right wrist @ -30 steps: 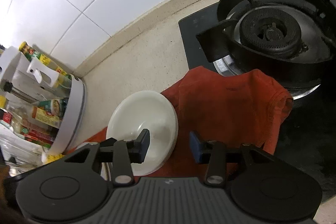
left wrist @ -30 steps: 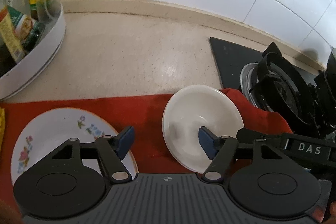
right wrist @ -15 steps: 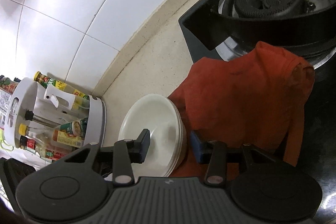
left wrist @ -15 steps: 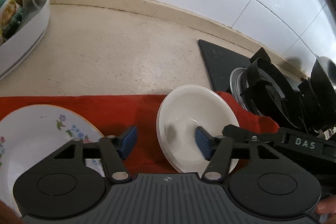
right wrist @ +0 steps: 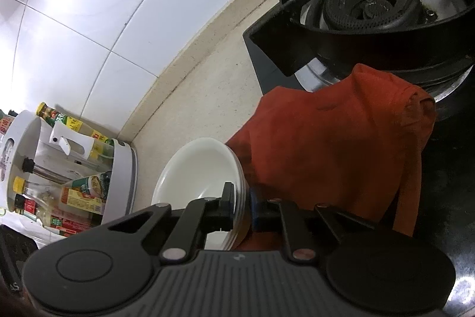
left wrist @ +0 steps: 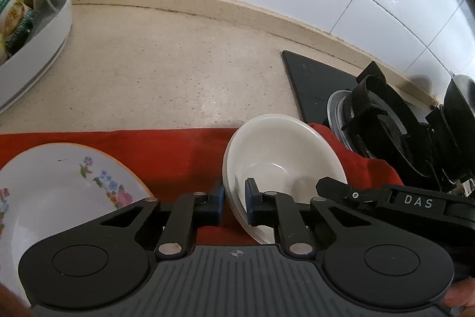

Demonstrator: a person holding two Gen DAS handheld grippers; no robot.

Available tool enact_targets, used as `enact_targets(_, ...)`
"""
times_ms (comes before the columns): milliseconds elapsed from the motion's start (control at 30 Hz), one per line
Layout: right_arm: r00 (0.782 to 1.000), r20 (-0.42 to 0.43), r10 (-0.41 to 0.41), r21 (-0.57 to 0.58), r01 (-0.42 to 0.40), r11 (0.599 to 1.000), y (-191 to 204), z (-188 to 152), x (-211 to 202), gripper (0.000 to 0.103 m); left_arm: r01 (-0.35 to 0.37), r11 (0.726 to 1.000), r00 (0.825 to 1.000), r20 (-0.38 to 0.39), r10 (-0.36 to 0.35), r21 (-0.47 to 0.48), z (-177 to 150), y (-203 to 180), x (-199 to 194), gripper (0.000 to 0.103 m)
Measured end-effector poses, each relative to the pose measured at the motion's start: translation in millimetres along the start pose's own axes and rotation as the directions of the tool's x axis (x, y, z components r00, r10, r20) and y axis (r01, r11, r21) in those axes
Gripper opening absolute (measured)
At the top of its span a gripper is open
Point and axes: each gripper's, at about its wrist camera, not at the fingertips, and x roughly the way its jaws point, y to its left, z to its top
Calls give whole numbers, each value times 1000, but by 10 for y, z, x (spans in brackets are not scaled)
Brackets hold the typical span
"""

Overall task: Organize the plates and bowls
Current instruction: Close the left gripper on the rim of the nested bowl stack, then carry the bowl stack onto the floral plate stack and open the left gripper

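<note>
Left wrist view: left gripper (left wrist: 234, 205) has its jaws pinched on the near-left rim of the white bowls (left wrist: 285, 156), one pad inside, one outside.
Bowls: nested stack, tilted, over the red cloth (left wrist: 166, 150) on the worktop (left wrist: 166, 73).
Plate (left wrist: 59, 186): floral, lies flat on the cloth, left of the bowls, apart from them.
Right wrist view: right gripper (right wrist: 242, 205) is likewise clamped on the opposite rim of the bowls (right wrist: 202, 168).
Stove (right wrist: 371, 8): just beyond the cloth (right wrist: 326, 153).
Rack (right wrist: 74, 168): bottles, well left.
Advice: keep both grips level, lift together; uneven pull could likely slide the nested bowls apart.
</note>
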Motion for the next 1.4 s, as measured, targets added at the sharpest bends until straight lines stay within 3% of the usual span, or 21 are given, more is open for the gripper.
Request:
enact_targets(167,1000,-8,11,-44,-11,999,203,-13,-68,10,-31,999,1000,1,31,-11,16,22,-176,19)
enact_targets(400,997,-43,66,-120,-71,990,627,-98,-105,10,-68,992,997,25,71,-110,0,246,-589,19)
enact_targets(767,975,-191,118,-192,-154,969,1114,-462,240,10,-144,957,985,53,162,-252,-217,803,-1097,19)
enact_targets(1067,965,-244,97,-223,-153,963,1235,-751,465,10,-189,937,977,40,209,-293,-411,1131,-1160,19)
enact_targets(1400,971,-229,72,-252,-130,959,1222,-845,535,10,-195,940,976,41,214,-279,-539,1180,-1082,19)
